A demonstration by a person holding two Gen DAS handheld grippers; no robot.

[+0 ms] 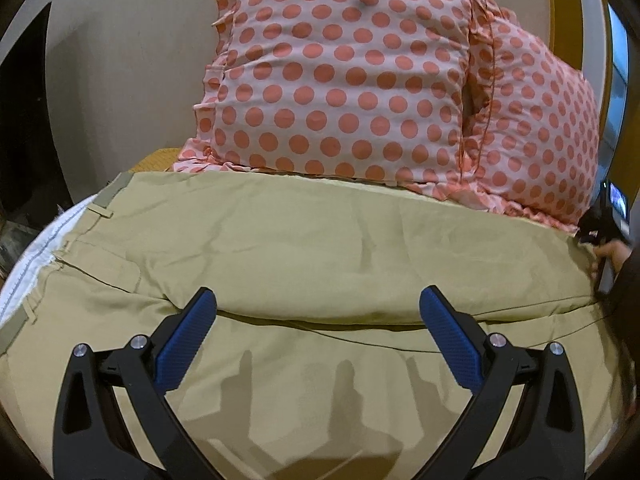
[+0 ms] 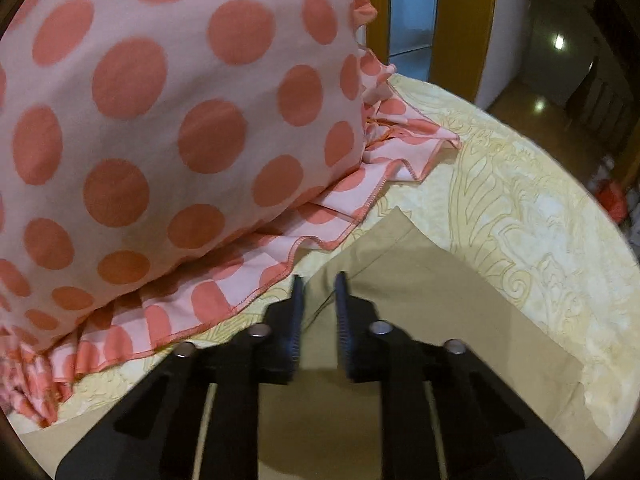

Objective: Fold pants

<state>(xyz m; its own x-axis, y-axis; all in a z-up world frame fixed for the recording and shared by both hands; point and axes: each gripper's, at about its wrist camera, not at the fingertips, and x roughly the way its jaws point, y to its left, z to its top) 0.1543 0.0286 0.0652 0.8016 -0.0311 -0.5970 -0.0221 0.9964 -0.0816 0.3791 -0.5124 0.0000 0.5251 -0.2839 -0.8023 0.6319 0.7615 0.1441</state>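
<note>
Pants: khaki pants lie spread across the bed, waistband toward the left side of the left wrist view, legs running off to the right, just in front of the pillows.
Fold so far: the two legs appear laid one over the other, a long edge running across between the left tongs' fingers; I judge the lengthwise fold done.
Left tongs: the left tongs hang wide open above the middle of the pants, blue pads apart, gripping nothing.
Right tongs: the right tongs sit at the hem end, fingers narrowed around a thin fold of khaki cloth; whether they truly pinch it I cannot tell.
Pillows: two polka-dot pillows rest just behind the pants, frill touching the far edge.
Bed: yellow patterned bedsheet shows beyond the hem.
Left to do: likely bringing the hem over toward the waistband, then halving again.
</note>
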